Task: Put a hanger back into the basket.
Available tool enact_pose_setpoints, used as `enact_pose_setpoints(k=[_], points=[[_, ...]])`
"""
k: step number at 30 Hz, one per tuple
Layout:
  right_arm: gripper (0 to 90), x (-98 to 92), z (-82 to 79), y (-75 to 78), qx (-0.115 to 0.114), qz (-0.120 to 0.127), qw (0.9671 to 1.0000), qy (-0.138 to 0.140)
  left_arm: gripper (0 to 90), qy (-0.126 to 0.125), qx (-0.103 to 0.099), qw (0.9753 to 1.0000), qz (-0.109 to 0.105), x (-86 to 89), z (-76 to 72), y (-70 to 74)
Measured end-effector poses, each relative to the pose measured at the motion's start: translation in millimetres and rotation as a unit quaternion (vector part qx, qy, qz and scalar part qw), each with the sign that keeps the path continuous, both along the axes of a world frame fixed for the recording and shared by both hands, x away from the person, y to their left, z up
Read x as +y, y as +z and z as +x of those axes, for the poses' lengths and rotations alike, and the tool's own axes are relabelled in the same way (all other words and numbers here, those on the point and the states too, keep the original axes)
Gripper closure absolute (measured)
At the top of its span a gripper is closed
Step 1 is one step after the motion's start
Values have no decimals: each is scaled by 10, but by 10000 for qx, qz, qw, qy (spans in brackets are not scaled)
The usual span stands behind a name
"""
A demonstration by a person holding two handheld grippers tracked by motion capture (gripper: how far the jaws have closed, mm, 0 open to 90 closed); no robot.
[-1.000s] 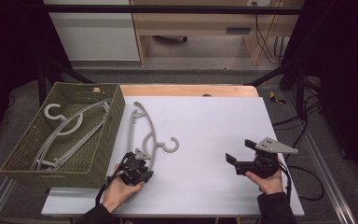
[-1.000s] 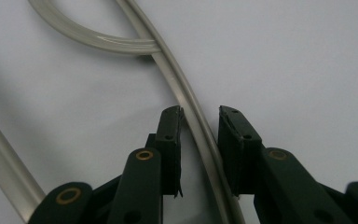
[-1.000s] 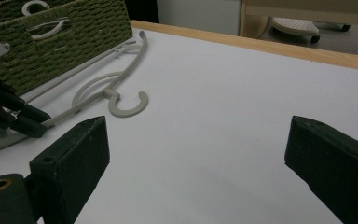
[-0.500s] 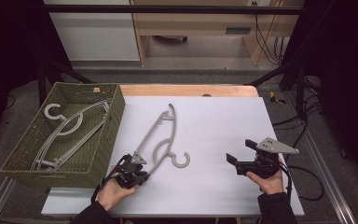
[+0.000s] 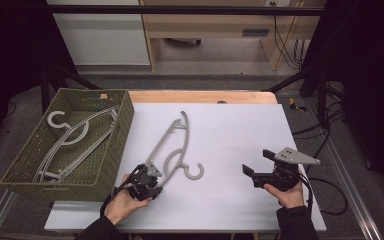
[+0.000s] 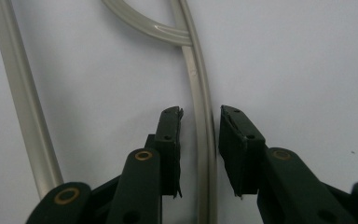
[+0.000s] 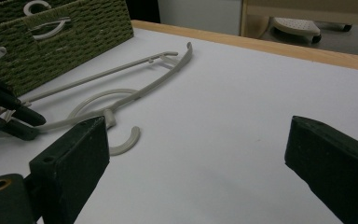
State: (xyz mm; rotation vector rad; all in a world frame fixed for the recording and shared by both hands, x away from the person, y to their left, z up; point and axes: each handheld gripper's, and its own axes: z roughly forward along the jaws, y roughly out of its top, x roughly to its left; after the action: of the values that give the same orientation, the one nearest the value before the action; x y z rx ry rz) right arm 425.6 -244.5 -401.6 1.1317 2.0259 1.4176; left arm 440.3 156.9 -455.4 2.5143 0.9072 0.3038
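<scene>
High view: a grey plastic hanger (image 5: 172, 145) lies flat on the white desk (image 5: 240, 125), just right of a green woven basket (image 5: 111, 150) that stands at the desk's left edge. Its hook curls toward the near side, and its long arm runs away to the far right. The basket holds more grey hangers (image 5: 72, 142).

The left gripper (image 5: 149, 181) sits at the hanger's near end, low on the desk, held by the left hand (image 5: 122, 202). Left gripper view: the jaws stand on either side of one thin bar of the hanger, with a narrow gap showing on each side, so they are close about it but not pinching.

The right gripper (image 5: 252, 172) is held in the right hand (image 5: 290, 192) at the near right, well apart from the hanger. Right gripper view: its jaws are spread wide with nothing between them.
</scene>
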Motion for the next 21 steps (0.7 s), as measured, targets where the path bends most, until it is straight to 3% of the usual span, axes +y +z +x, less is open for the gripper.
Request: enact_pose_setpoints(k=[11,16,21], points=[[65,-1,-5,9,-5,30,10000,27,716,-5,155,9998,138,-6,-15,11],[64,6,-3,6,19,30,10000,33,801,-62,167,9997,170,-4,-23,15],[63,3,-5,7,21,24,10000,40,814,-77,161,9998,131,10,-23,18]])
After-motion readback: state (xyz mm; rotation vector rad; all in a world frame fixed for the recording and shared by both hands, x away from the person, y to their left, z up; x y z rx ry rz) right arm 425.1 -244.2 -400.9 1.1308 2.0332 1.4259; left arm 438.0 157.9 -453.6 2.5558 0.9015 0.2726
